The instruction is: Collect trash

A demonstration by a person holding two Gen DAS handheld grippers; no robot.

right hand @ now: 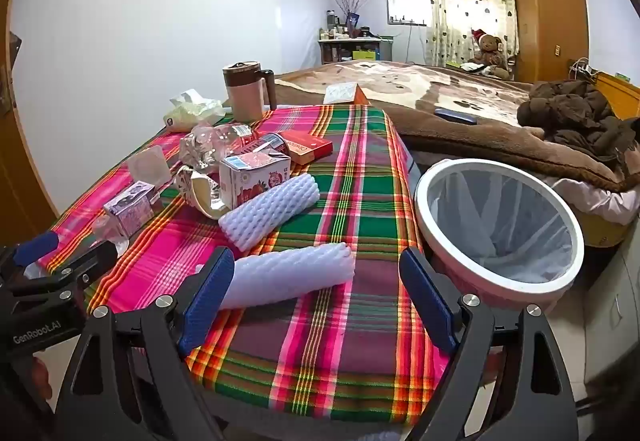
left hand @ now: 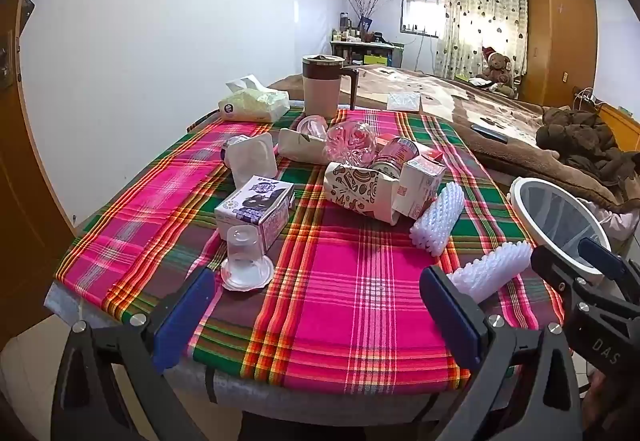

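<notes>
- Hovering with jaws wide apart and empty, the left gripper (left hand: 316,313) faces the plaid tablecloth (left hand: 352,305).
- Gaping too, the right gripper (right hand: 316,293) holds nothing; the nearest white foam-net sleeve (right hand: 288,273) lies at its 11 o'clock, the white-rimmed lined bin (right hand: 500,225) at 2 o'clock.

Open right tongs (right hand: 316,273) over plaid tablecloth (right hand: 352,177), foam sleeve (right hand: 288,275) between, bin (right hand: 500,229) beside.

A home bedroom: bed (right hand: 420,89), wardrobe (right hand: 548,1), curtains (right hand: 468,1), teddy bear (right hand: 490,49).

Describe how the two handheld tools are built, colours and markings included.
Both tools match: the left tool and right tool each have a black triangulated plastic frame with cut-outs, silver round bolt heads, and two flat fingers faced with blue pads. White lettering marks the bodies: "GenRobot.AI" on the left, "DAS" on the right.
</notes>
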